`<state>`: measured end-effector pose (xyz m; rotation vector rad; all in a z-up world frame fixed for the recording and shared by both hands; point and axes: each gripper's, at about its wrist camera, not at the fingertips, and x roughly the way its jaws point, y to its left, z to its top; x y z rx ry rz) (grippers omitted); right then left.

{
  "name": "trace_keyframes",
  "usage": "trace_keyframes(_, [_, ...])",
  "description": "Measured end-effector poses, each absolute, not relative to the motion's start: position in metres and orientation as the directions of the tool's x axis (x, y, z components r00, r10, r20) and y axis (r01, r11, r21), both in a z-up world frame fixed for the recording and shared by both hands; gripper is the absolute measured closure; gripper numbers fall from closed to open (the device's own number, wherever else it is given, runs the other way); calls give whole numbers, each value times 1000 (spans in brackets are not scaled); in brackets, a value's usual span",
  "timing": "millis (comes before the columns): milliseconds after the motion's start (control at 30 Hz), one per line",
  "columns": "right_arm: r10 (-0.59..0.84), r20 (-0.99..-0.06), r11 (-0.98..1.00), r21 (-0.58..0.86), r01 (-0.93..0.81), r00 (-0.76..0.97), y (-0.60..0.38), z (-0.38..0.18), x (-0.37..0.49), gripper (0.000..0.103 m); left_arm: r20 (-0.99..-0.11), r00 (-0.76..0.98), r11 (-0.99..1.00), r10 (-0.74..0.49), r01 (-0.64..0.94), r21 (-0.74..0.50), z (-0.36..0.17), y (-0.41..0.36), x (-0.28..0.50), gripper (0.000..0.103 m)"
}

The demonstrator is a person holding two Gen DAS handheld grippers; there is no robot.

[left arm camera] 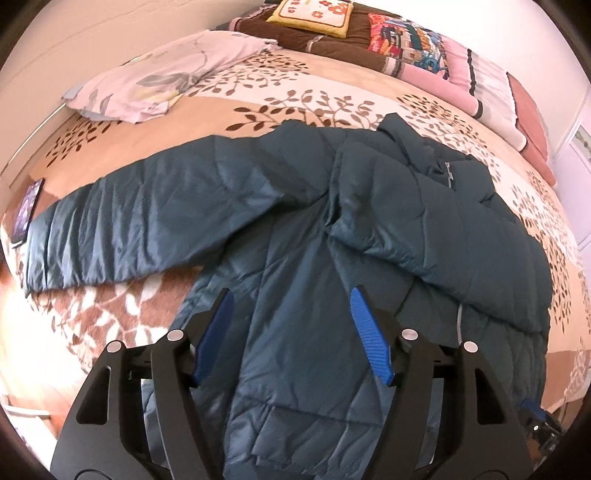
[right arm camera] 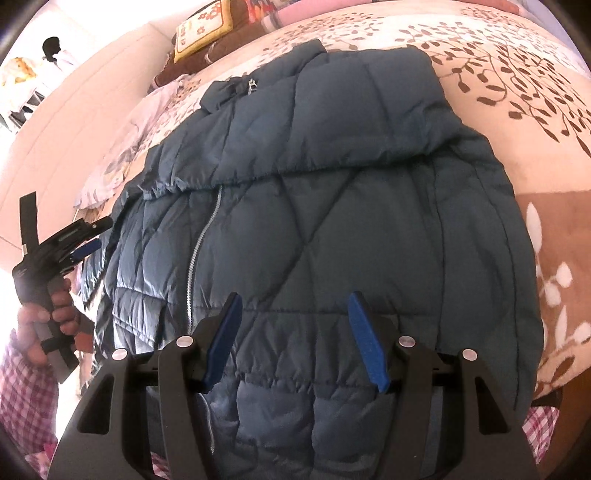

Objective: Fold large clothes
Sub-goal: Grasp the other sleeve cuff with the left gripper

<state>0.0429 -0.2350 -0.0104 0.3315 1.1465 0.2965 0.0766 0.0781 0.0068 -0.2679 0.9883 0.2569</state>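
Left wrist view: along the far edge of the bed (left arm camera: 332, 88), a yellow flowered cushion (left arm camera: 314, 16) on a brown blanket (left arm camera: 295, 40), a bright patterned pillow (left arm camera: 406, 40), pink folded bedding (left arm camera: 480, 88); toward the far left corner, a pale floral pillow (left arm camera: 155, 77); at the left edge, a dark phone (left arm camera: 27, 210) just beside the sleeve's cuff. Left gripper (left arm camera: 291, 299) above the teal quilted jacket (left arm camera: 295, 229), blue pads (left arm camera: 365, 332) apart, nothing pinched, cloth seen between them but no contact visible. Jacket spread on the leaf-print cover, one sleeve (left arm camera: 129, 221) stretched flat toward the left edge, the other folded across the chest. Right wrist view: right gripper (right arm camera: 293, 301) over the jacket's lower front (right arm camera: 332, 229), jaws apart, empty. Zip (right arm camera: 199, 243) running down left of centre, collar toward the far edge, folded sleeve lying across the top. At the left, a hand (right arm camera: 48, 314) with a checked sleeve gripping the other tool beside the jacket's edge.
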Motion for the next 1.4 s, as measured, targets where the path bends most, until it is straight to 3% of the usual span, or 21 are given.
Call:
trace_keyframes(967, [340, -875, 937, 344, -52, 344, -229, -19, 37, 43, -874, 481, 881, 69, -439, -173, -26, 129, 22, 36])
trace_keyframes(1400, [328, -882, 942, 330, -54, 338, -228, -20, 39, 43, -843, 535, 770, 59, -562, -303, -34, 192, -8, 31])
